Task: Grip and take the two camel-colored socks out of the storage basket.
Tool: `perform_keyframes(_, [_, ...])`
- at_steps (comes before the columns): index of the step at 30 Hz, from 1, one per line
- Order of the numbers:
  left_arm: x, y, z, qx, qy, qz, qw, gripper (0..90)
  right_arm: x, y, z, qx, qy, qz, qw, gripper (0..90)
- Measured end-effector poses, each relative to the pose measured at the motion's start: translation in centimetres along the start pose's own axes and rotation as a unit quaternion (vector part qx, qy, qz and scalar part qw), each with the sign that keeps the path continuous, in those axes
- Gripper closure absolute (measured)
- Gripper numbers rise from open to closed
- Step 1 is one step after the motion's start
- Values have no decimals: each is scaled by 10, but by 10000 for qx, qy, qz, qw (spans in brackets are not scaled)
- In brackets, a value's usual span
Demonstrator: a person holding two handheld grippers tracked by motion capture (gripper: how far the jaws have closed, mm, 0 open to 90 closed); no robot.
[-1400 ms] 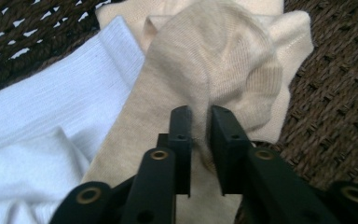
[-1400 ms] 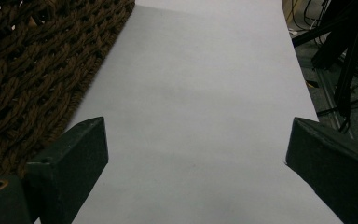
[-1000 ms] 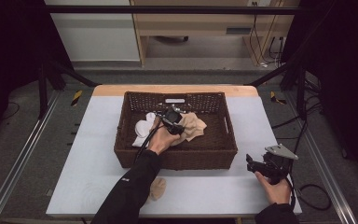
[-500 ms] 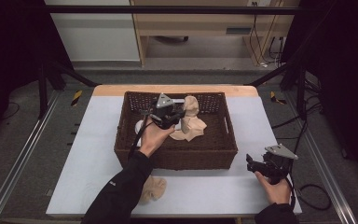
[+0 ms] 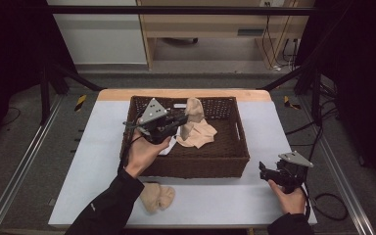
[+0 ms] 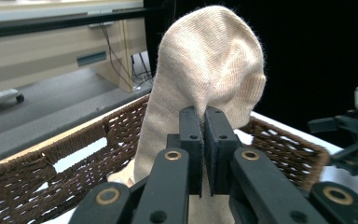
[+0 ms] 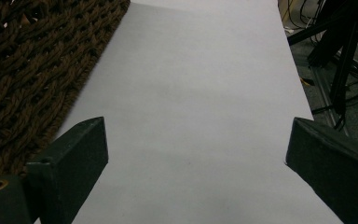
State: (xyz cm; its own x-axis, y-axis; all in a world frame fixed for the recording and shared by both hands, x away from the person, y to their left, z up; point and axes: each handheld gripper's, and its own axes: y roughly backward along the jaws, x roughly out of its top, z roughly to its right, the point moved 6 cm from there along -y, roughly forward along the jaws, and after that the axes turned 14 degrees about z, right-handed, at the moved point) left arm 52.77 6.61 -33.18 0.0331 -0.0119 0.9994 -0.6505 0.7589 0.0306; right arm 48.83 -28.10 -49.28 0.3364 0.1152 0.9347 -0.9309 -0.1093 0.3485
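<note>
Sock (image 5: 194,111) pinched in the left gripper (image 5: 182,119) and held up over the basket (image 5: 196,161).

Beige fabric is clamped between the closed jaws of the left gripper, as seen in the left gripper view, where the sock (image 6: 205,79) is draped above and behind the jaw tips (image 6: 205,135). Its lower part is trailed down onto more beige cloth (image 5: 201,134) lying inside the brown wicker basket. Another beige sock (image 5: 156,196) is seen on the table (image 5: 225,200), just in front of the basket. The right gripper (image 5: 264,172) is held low at the table's right front, well apart from the basket, its jaws spread wide with nothing between them (image 7: 196,154).
</note>
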Motion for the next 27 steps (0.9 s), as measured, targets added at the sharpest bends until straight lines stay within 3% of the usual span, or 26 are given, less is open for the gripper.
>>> perform_keyframes(17, [24,67,17,-153,-16,575,9982,863,0,2,1,-15,1,10,10000,57])
perform_keyframes(27, [13,96,28,-281,108,647,9975,862,1,3,2,-25,-54,70,10000,56])
